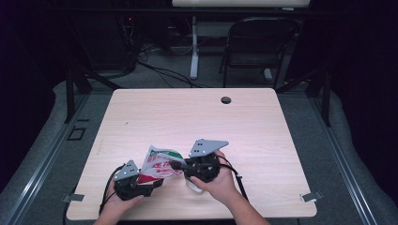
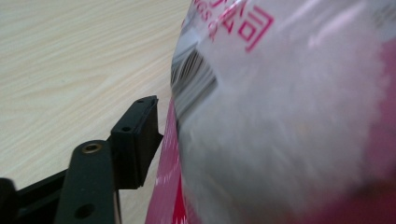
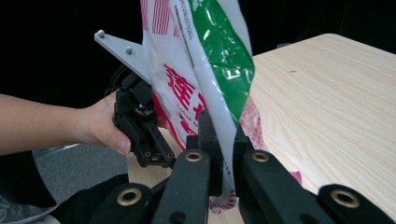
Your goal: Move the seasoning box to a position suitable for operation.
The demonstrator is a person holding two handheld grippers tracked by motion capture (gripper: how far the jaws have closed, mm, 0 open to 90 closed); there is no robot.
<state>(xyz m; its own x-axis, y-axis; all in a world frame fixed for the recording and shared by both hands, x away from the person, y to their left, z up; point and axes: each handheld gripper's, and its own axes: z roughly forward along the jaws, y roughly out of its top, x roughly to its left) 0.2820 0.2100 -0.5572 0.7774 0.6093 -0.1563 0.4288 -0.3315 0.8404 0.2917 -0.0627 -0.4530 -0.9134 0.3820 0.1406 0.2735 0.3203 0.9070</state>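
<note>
A thin plastic bag (image 1: 157, 164), white with red and green print, stands up off the table (image 1: 197, 117) near its front edge. My right gripper (image 1: 174, 165) reaches it from the right. In the right gripper view that gripper (image 3: 224, 135) is shut on the bag's (image 3: 210, 60) lower edge, both jaws pressed on the film. My left gripper (image 1: 157, 182) sits low at the bag's left side, and shows behind the bag (image 3: 154, 149) in the right gripper view. In the left gripper view one black finger (image 2: 137, 135) lies against the bag's (image 2: 280, 116) red edge; the other is hidden by the bag.
A person's hands (image 1: 220, 185) hold both grippers at the table's front edge. A round cable hole (image 1: 225, 100) sits near the far edge. Beyond the table stand a folding chair (image 1: 256, 44) and a white post (image 1: 194, 47), with cables on the floor.
</note>
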